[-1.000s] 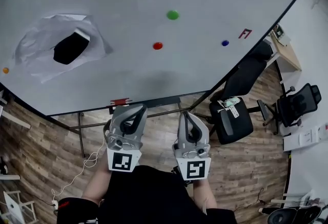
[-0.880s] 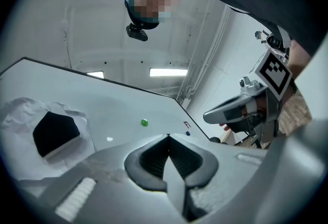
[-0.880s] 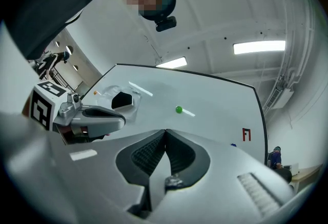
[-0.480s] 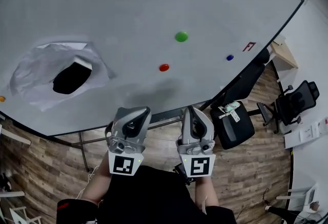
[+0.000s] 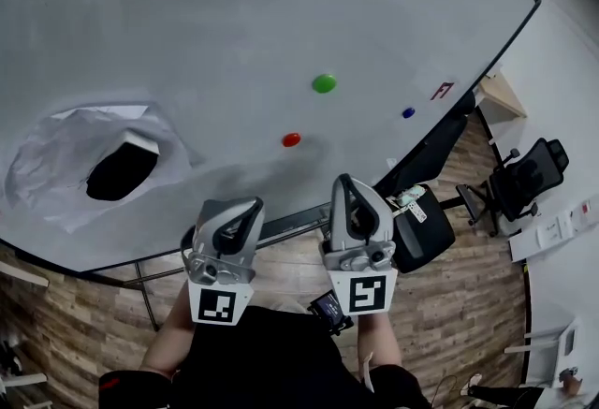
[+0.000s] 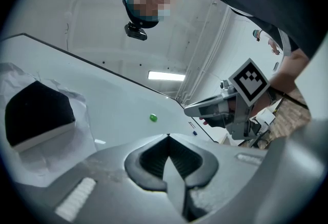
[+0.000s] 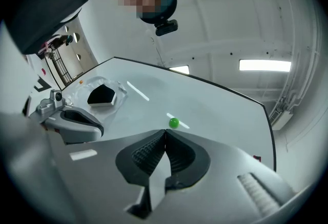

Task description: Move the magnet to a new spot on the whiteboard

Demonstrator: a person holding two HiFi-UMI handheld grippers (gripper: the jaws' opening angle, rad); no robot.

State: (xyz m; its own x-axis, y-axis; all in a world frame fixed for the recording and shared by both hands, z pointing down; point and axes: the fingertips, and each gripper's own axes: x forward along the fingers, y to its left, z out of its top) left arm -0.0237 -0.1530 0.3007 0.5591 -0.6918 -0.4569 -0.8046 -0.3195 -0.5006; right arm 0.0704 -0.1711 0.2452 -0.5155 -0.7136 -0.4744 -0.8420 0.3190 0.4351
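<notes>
The left tongs (image 5: 248, 205) and right tongs (image 5: 344, 182) are pressed together, empty, near the whiteboard (image 5: 234, 14) bearing a red magnet (image 5: 291, 139) and green magnet (image 5: 324, 82).

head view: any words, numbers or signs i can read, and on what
None can be read.
Red mark on the whiteboard: too small to read.
Square markers on the left gripper and right gripper: patterns, no letters.
Label on the black chair: blurred.
White sheets at far right: too small.
</notes>
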